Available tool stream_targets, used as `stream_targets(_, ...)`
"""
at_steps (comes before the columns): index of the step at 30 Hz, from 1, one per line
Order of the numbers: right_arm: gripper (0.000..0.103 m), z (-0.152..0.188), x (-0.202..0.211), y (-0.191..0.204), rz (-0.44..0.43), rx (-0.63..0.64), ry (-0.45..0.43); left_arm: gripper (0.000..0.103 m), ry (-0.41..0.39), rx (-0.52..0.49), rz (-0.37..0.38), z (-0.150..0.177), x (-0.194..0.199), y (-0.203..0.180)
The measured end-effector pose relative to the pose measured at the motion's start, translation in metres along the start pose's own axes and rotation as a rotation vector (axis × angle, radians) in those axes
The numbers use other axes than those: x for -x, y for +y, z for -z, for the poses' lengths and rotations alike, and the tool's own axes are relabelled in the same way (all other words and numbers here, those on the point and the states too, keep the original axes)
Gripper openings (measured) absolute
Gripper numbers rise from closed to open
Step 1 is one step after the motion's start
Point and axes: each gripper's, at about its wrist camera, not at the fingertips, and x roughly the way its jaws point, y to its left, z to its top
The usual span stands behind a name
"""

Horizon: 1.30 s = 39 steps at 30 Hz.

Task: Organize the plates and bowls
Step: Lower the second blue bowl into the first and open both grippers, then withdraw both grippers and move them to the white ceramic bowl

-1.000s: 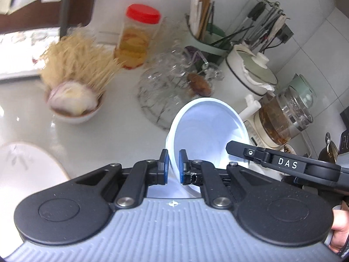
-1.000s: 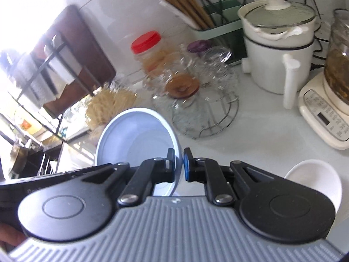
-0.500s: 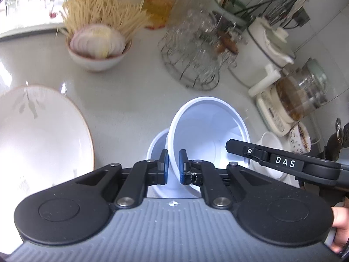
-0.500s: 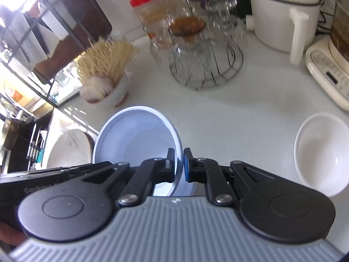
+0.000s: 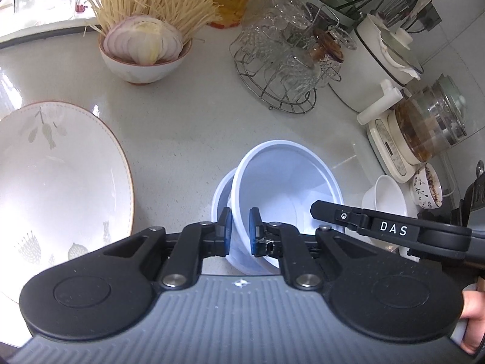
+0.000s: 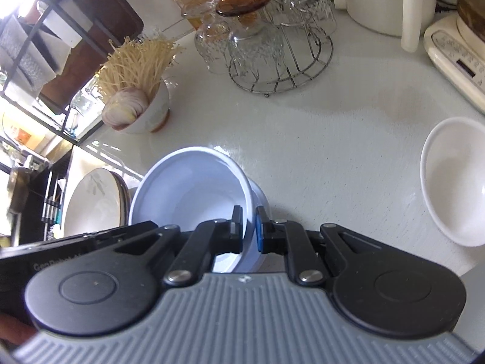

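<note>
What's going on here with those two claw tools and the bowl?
A person is tidying dishes on a kitchen counter. Both claws hold one pale blue bowl by opposite sides of its rim, nesting it into a second blue bowl. The left claw is just starting to open; the right claw is clamped on the rim.

Daylight floods in from the upper left, blowing out the rack (image 6: 27, 45) in the right wrist view and leaving glare on the glossy surface (image 5: 188, 127), while fisheye bending curves every edge
</note>
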Motion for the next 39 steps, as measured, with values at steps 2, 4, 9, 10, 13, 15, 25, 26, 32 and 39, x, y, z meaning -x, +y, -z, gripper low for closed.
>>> stream_targets(2, 0.017, -0.001, -0.001, -0.001, -0.002, -0.011, 0.009, 0.042, 0.006, -0.031, -0.037, -0.001, 0.0, -0.004)
stream_targets(4, 0.034, -0.001, -0.001, -0.001, -0.013, -0.02, 0.01, 0.053, -0.023, -0.049, -0.047, -0.001, 0.005, -0.006)
stream_targets(9, 0.061, -0.001, 0.008, 0.003, -0.045, -0.009, -0.038, 0.053, -0.043, -0.064, -0.039, -0.006, 0.012, -0.009)
stream_targets(10, 0.061, -0.001, 0.011, 0.004, -0.044, -0.008, -0.051, 0.053, -0.049, -0.068, -0.036, -0.007, 0.015, -0.009)
stream_targets(13, 0.061, -0.004, 0.02, 0.008, -0.03, -0.003, -0.095, 0.053, -0.076, -0.09, -0.031, -0.01, 0.026, -0.013)
stream_targets(15, 0.061, -0.004, 0.028, 0.011, -0.017, 0.004, -0.135, 0.053, -0.106, -0.126, -0.053, -0.011, 0.035, -0.018)
stream_targets(25, 0.061, -0.001, 0.069, 0.019, 0.035, 0.028, -0.284, 0.053, -0.196, -0.214, -0.04, -0.018, 0.077, -0.043)
stream_targets(26, 0.061, 0.0, 0.072, 0.019, 0.041, 0.028, -0.296, 0.053, -0.201, -0.223, -0.037, -0.017, 0.079, -0.046)
stream_targets(32, 0.061, 0.003, 0.088, 0.02, 0.056, 0.03, -0.344, 0.053, -0.22, -0.257, -0.016, -0.016, 0.088, -0.059)
stream_targets(39, 0.061, 0.009, 0.103, 0.014, 0.072, 0.014, -0.381, 0.053, -0.223, -0.278, 0.009, -0.013, 0.089, -0.073)
